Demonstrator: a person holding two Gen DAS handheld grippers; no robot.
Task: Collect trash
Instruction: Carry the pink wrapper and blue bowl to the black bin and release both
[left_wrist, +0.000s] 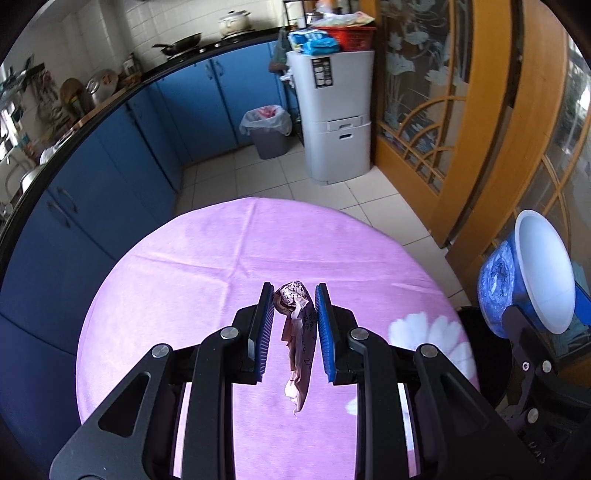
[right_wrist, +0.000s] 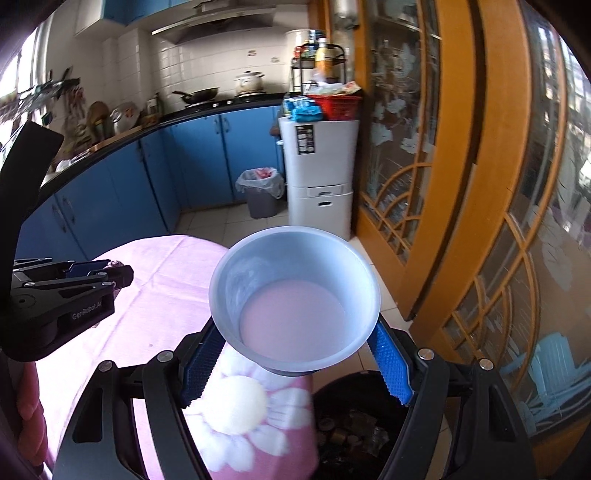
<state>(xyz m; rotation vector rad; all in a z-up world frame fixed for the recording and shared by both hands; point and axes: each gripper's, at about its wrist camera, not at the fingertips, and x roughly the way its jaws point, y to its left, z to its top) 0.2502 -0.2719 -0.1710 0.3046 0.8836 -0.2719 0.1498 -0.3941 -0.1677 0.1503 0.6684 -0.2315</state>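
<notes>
My right gripper (right_wrist: 297, 363) clamps a smooth blue-and-white plastic bowl (right_wrist: 295, 299), empty, above the black bin (right_wrist: 354, 424), presumably to drop it in. My left gripper (left_wrist: 293, 328) pinches a crinkled brown-and-white wrapper (left_wrist: 295, 325), dangling over the round table's pink flowered cloth (left_wrist: 207, 258).

Left gripper (left_wrist: 294, 295) pinches a crumpled wrapper (left_wrist: 295, 325) above the pink tablecloth (left_wrist: 184, 280).

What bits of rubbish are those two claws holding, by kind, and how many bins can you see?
Crumpled wrapper, in the left claw: 1
Empty paper bowl, in the right claw: 1
Black bin beside the table: 1
Grey lined bin by the cabinets: 1
Total: 4
</notes>
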